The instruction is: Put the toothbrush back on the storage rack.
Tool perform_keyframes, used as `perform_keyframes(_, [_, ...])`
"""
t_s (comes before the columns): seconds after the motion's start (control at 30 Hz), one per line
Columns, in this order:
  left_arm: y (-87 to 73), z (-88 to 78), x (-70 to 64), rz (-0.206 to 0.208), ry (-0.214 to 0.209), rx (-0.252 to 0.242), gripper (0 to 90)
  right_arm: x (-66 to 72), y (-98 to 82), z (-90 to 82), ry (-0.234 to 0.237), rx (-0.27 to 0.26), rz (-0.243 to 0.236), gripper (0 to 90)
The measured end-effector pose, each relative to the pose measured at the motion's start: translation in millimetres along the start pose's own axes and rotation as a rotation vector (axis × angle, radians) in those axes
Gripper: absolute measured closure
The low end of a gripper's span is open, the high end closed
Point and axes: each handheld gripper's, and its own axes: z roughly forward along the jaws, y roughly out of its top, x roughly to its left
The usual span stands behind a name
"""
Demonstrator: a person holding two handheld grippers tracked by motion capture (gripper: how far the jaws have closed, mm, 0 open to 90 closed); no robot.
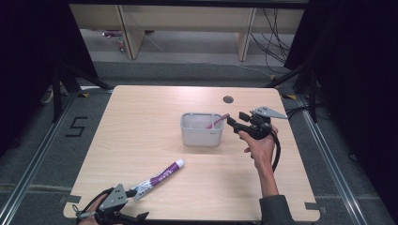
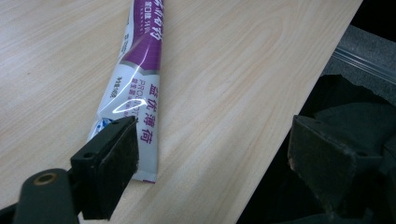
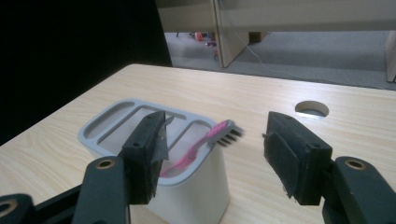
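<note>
A pink toothbrush (image 3: 205,144) is seen standing slanted in one compartment of the grey-white holder (image 1: 202,133), which sits near the middle of the wooden table (image 1: 141,122); its bristled head leans out over the rim on the side of the right gripper (image 1: 236,119). In the right gripper view the jaws stand well apart, the brush head lies between them but is touched by neither pad, so the toothbrush is judged to be already placed and released, and that step to be finished. The purple-and-white toothpaste tube (image 1: 162,178) lies flat near the table's front edge, well apart from the holder. The left gripper (image 2: 215,154) is held at the crimped tail of the tube with its jaws wide apart; one pad sits just at the tube's edge, the other hangs out beyond the table edge, and nothing is clamped. The step in hand is judged to be the pick-up of the tube. For that, the left gripper would have to be shifted so that the tail lies between both pads, then closed firmly, since the flat, slick tail could slip; the tube would then be lifted and carried to a free compartment of the holder, clear of the toothbrush.
</note>
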Motion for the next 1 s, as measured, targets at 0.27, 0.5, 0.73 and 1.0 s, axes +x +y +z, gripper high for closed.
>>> perform_keyframes(0.27, [-0.4, 0.6, -0.9, -0.007, 0.006, -0.005, 15.7, 1.7, -5.2, -12.1, 0.014, -0.007, 0.01, 39.9])
perform_keyframes(0.5, [-0.1, 0.8, -1.2, -0.011, 0.002, -0.011, 15.7, 6.8, -10.2, -20.3, 0.018, 0.006, -0.03, 39.8])
perform_keyframes(0.73, [0.1, -0.7, -1.2, -0.005, 0.01, -0.008, 15.7, 14.3, -15.9, -27.5, 0.043, 0.022, -0.033, 39.3])
perform_keyframes(1.0, [0.2, -0.6, -1.3, -0.003, 0.01, -0.008, 15.7, 16.8, -27.6, -40.7, 0.043, 0.05, -0.035, 39.2])
